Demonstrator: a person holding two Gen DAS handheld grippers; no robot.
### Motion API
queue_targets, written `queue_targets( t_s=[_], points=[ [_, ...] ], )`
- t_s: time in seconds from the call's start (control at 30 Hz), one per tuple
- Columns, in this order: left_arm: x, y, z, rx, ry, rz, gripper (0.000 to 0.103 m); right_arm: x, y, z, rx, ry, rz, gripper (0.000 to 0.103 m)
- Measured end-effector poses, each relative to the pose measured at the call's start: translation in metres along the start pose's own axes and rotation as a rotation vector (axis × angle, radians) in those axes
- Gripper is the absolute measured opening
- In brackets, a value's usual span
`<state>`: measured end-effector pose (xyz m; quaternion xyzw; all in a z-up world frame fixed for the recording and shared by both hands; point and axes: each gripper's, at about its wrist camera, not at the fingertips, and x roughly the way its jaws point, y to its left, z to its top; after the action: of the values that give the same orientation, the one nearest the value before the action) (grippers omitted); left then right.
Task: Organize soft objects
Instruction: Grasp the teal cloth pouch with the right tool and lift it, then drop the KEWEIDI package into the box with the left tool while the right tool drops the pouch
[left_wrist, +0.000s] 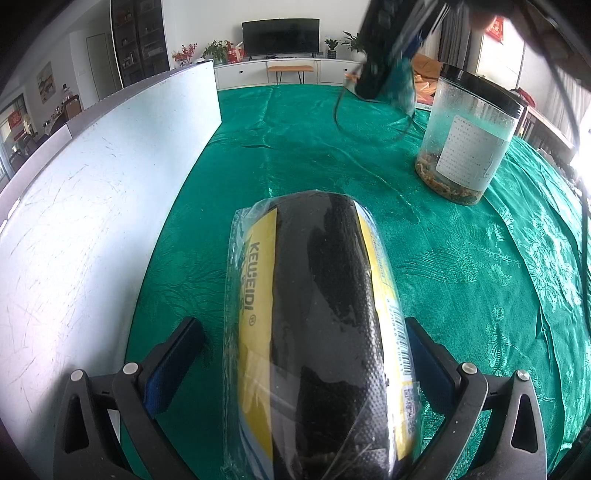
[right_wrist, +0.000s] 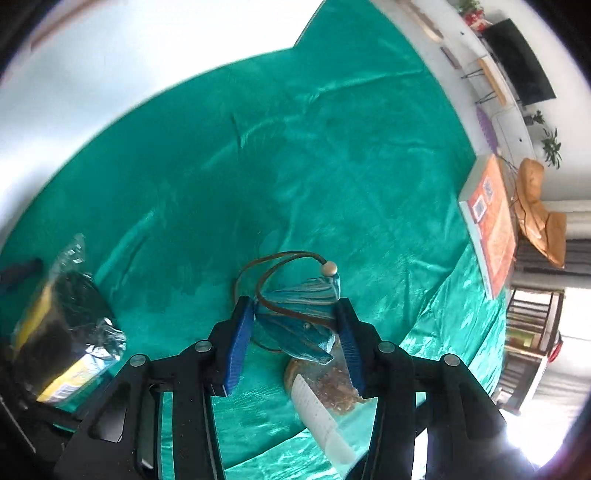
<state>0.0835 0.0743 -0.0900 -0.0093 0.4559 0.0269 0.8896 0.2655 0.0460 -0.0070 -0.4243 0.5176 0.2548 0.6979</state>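
Setting: a surface (left_wrist: 461, 266) under a shiny green patterned cloth, with a white board (left_wrist: 92, 206) standing along its left edge, in a living room.

Landmark: a clear plastic jar (left_wrist: 469, 136) with a black lid and a white label, standing upright on the cloth, a layer of brownish bits at its bottom.

Left gripper (left_wrist: 306, 347): it hangs over the near end of a black roll (left_wrist: 317, 314) wrapped in clear film with yellow printed card. The roll lies on the cloth, nearer than the jar and to its left. The jaws stand spread on either side; the left pad is clearly off the wrap, the right one is right beside it, so this reads as released.

Right gripper (right_wrist: 297, 325): it points steeply down just above the jar, its jaws clenched on a small teal striped fabric pouch (right_wrist: 299, 314). The pouch is bunched between the blue pads and lifted off the cloth.

Cord: a thin brown cord (right_wrist: 266, 266) with a pale wooden bead (right_wrist: 330, 268) loops out of the pouch and dangles free.

Step in hand: the pouch seems to be in carriage, the roll waiting.

Next move: probably setting the pouch down in its place, perhaps beside the roll. That calls for keeping the loose cord clear of the jar, since a snag could tip it.

Unclear: the right gripper is blurred in the left camera, so its height above the jar is hard to judge.
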Motion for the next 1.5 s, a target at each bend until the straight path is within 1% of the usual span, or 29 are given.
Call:
queue_targets(
  t_s=[0.07,0.13,0.17,0.23,0.3,0.37,0.4,0.43,0.47,0.5,0.57,0.63,0.7,0.77,0.83,0.87,0.9,0.97,1.03,1.07,1.13,1.2,1.27,1.3,1.37,1.4,1.43,1.47,1.5],
  points=[
    [0.0,-0.001,0.002,0.016,0.031,-0.012,0.103,-0.038,-0.029,-0.008,0.1,-0.112,0.007,0.048],
    [0.0,0.0,0.008,0.035,0.102,-0.047,0.103,-0.074,-0.061,-0.027,0.206,-0.208,0.001,0.048],
    [-0.002,0.002,0.01,0.023,0.109,-0.069,0.103,-0.089,-0.078,-0.04,0.257,-0.247,-0.009,0.048],
    [-0.011,0.008,0.015,-0.019,0.078,-0.092,0.103,-0.11,-0.11,-0.072,0.357,-0.297,-0.046,0.048],
    [-0.015,0.011,0.021,-0.055,0.064,-0.093,0.102,-0.116,-0.144,-0.11,0.47,-0.319,-0.076,0.048],
    [-0.012,0.011,0.025,-0.063,0.077,-0.098,0.095,-0.101,-0.172,-0.148,0.597,-0.299,-0.06,0.048],
    [-0.009,0.009,0.026,-0.053,0.098,-0.097,0.085,-0.086,-0.182,-0.167,0.656,-0.277,-0.04,0.048],
    [-0.004,0.007,0.027,-0.036,0.126,-0.102,0.071,-0.067,-0.19,-0.181,0.7,-0.246,-0.016,0.048],
    [-0.001,0.006,0.027,-0.032,0.148,-0.14,0.064,-0.046,-0.193,-0.194,0.732,-0.216,0.014,0.048],
    [-0.001,0.006,0.029,-0.042,0.151,-0.156,0.058,-0.026,-0.194,-0.209,0.762,-0.197,0.049,0.048],
    [-0.006,0.007,0.033,-0.059,0.141,-0.165,0.057,0.008,-0.192,-0.234,0.835,-0.166,0.117,0.048],
    [-0.017,0.011,0.041,-0.09,0.113,-0.199,0.056,0.027,-0.187,-0.251,0.908,-0.167,0.162,0.048],
    [-0.035,0.015,0.052,-0.105,0.077,-0.226,0.056,0.029,-0.182,-0.265,0.956,-0.191,0.18,0.048],
    [-0.057,0.021,0.064,-0.122,0.032,-0.257,0.056,0.019,-0.182,-0.269,0.972,-0.223,0.156,0.048],
    [-0.084,0.034,0.075,-0.133,-0.016,-0.282,0.056,-0.003,-0.183,-0.268,0.954,-0.266,0.116,0.048],
    [-0.099,0.043,0.079,-0.135,-0.043,-0.28,0.056,-0.017,-0.178,-0.264,0.932,-0.291,0.095,0.048],
    [-0.112,0.053,0.083,-0.134,-0.07,-0.265,0.056,-0.036,-0.173,-0.258,0.904,-0.323,0.083,0.048],
    [-0.134,0.079,0.088,-0.128,-0.116,-0.2,0.056,-0.072,-0.158,-0.242,0.85,-0.405,0.112,0.048],
    [-0.152,0.112,0.086,-0.135,-0.137,-0.111,0.056,-0.112,-0.134,-0.217,0.787,-0.494,0.182,0.048],
    [-0.158,0.128,0.083,-0.144,-0.14,-0.063,0.057,-0.131,-0.117,-0.202,0.751,-0.533,0.234,0.048],
    [-0.167,0.161,0.072,-0.169,-0.127,0.035,0.057,-0.159,-0.079,-0.168,0.674,-0.598,0.371,0.048],
    [-0.17,0.189,0.057,-0.186,-0.094,0.123,0.057,-0.177,-0.036,-0.132,0.594,-0.635,0.506,0.048],
    [-0.17,0.211,0.04,-0.208,-0.057,0.205,0.058,-0.185,0.01,-0.101,0.528,-0.634,0.632,0.048],
    [-0.171,0.22,0.032,-0.223,-0.046,0.234,0.061,-0.186,0.032,-0.087,0.501,-0.628,0.691,0.049],
    [-0.175,0.232,0.019,-0.252,-0.058,0.259,0.069,-0.181,0.076,-0.061,0.445,-0.586,0.801,0.049],
    [-0.178,0.235,0.015,-0.265,-0.072,0.267,0.08,-0.177,0.097,-0.05,0.42,-0.558,0.84,0.053],
    [-0.183,0.238,0.012,-0.275,-0.095,0.278,0.09,-0.17,0.116,-0.04,0.396,-0.524,0.857,0.058],
    [-0.188,0.238,0.011,-0.282,-0.124,0.291,0.092,-0.163,0.132,-0.033,0.368,-0.497,0.873,0.064],
    [-0.194,0.237,0.01,-0.283,-0.154,0.303,0.095,-0.159,0.145,-0.029,0.355,-0.487,0.879,0.073]
  ],
)
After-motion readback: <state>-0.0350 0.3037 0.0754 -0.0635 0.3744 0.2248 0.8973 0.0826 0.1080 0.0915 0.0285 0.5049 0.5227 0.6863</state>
